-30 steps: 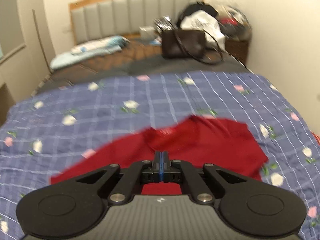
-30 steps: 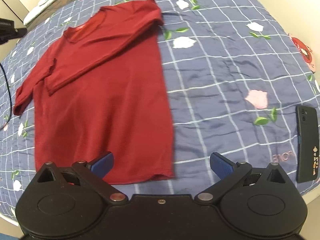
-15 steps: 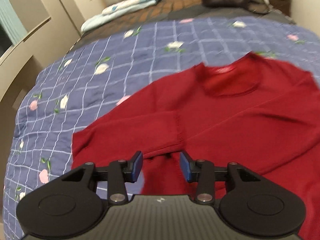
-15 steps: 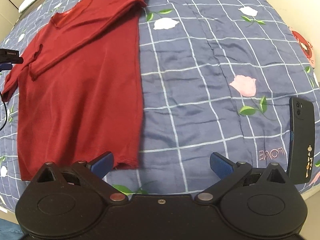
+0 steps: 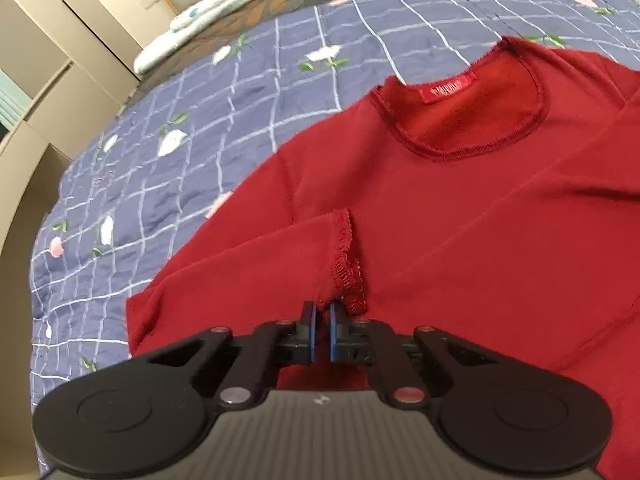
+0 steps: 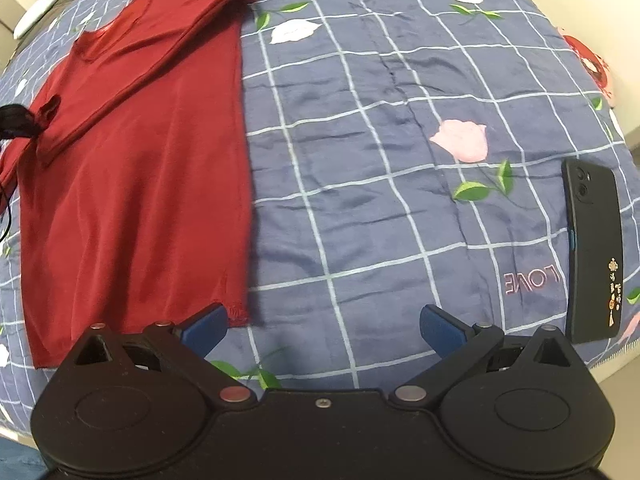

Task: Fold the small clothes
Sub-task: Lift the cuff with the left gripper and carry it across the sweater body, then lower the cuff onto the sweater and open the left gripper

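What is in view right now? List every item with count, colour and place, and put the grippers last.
shirt: one, dark red, long-sleeved, lying flat on the bedspread, one sleeve folded across the chest
sleeve cuff: one, dark red, on the shirt front, at the left gripper's tips
bedspread: one, blue with a white grid and flowers, covering the bed
phone: one, black, face down near the bedspread's right edge
pillow: one, white and light blue, at the head of the bed
left gripper: one, black with blue pads, shut on the sleeve cuff
right gripper: one, black with blue pads, open, above the shirt's hem corner
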A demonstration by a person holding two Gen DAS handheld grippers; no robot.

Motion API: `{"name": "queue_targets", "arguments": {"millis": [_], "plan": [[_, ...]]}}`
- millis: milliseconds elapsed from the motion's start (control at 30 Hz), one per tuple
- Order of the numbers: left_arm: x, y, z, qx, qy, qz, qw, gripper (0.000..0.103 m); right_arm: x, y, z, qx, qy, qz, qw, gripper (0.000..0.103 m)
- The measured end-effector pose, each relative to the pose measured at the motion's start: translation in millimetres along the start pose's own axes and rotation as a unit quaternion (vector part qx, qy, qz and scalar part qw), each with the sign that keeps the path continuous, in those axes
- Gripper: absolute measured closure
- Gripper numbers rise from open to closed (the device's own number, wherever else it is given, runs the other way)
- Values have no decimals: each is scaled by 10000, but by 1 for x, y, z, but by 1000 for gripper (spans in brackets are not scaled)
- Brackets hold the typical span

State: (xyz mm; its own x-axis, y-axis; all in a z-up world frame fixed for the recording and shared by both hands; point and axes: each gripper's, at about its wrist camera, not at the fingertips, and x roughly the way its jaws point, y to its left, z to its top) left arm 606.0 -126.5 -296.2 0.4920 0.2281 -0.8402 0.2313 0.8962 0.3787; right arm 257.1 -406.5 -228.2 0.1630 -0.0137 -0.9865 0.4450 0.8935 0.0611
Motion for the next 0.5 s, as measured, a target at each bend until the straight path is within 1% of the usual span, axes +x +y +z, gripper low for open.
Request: {"name": "queue_targets", "arguments": {"millis": [100, 167, 267, 400, 500], "plan": [[-10, 8, -2, -251, -120, -62, 9996, 101, 0, 2, 2, -17, -42, 35, 10000, 1], [-23, 14, -3, -367, -334, -65, 9987, 101, 0, 5, 3, -70, -47, 67, 9999, 1], [-51, 16, -5, -439, -701, -262, 9962, 101, 3, 10, 2, -154, -4, 113, 9998, 1], [-83, 1, -3, -407, -990, -637, 9922, 101, 4, 17, 2, -257, 26, 144, 9996, 1], [-97, -22, -2, -273, -1049, -914, 9899, 101, 2, 19, 3, -309, -14, 158, 9994, 1]]}}
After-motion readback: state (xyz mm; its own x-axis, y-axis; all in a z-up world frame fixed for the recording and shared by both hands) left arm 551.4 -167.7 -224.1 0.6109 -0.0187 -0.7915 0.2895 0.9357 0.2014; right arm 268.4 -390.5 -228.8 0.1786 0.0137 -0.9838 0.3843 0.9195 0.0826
